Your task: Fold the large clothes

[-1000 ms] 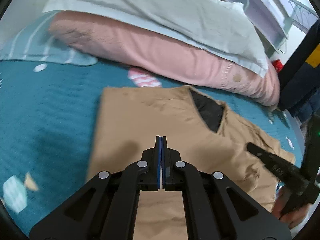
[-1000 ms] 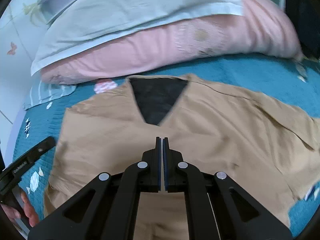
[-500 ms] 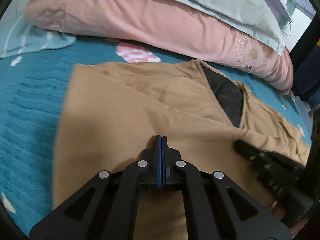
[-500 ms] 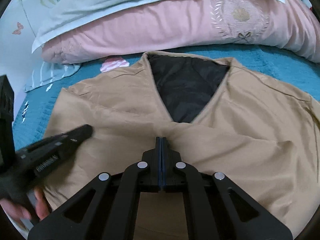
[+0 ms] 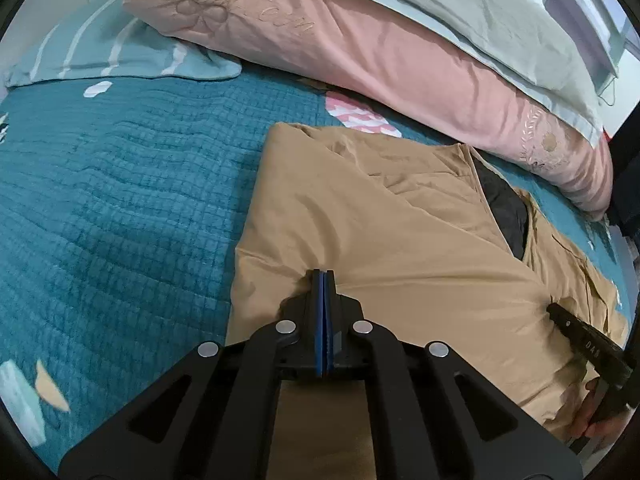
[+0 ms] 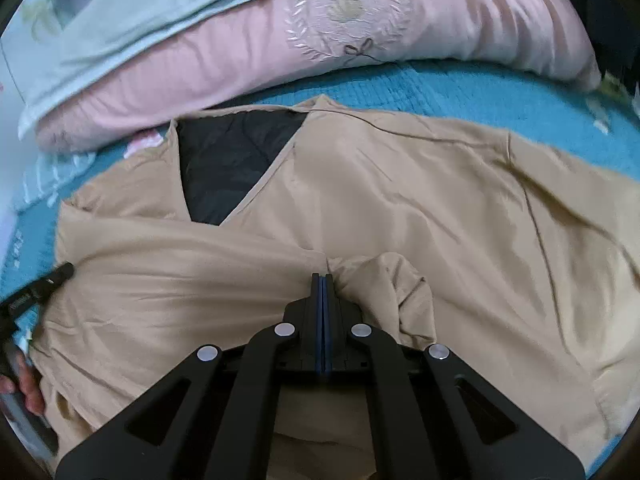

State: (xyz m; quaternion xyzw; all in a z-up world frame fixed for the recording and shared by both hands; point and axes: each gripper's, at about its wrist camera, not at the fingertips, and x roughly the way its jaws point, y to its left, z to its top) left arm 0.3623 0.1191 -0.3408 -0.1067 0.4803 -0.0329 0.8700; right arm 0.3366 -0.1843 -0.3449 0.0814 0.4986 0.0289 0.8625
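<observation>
Tan jacket (image 6: 400,184) lies on the bed (image 5: 120,208); I judge I'm mid-fold, both tools, left (image 5: 323,276) and right (image 6: 322,278), pinched shut, seemingly gripping its fabric. Next, I lay this fold flat.

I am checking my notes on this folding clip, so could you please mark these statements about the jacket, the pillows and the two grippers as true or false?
1. The jacket is tan with a dark lining. True.
2. The jacket lies on a wooden floor. False: it lies on a teal bedspread.
3. Both grippers' jaws are shut. True: the left gripper and the right gripper both show closed jaws, tips down at the cloth.
4. The pink pillow sits on top of the pale green pillow. False: the pale green one lies on the pink one.
5. The jacket's left side, beside the left gripper, is folded inward. True.
</observation>
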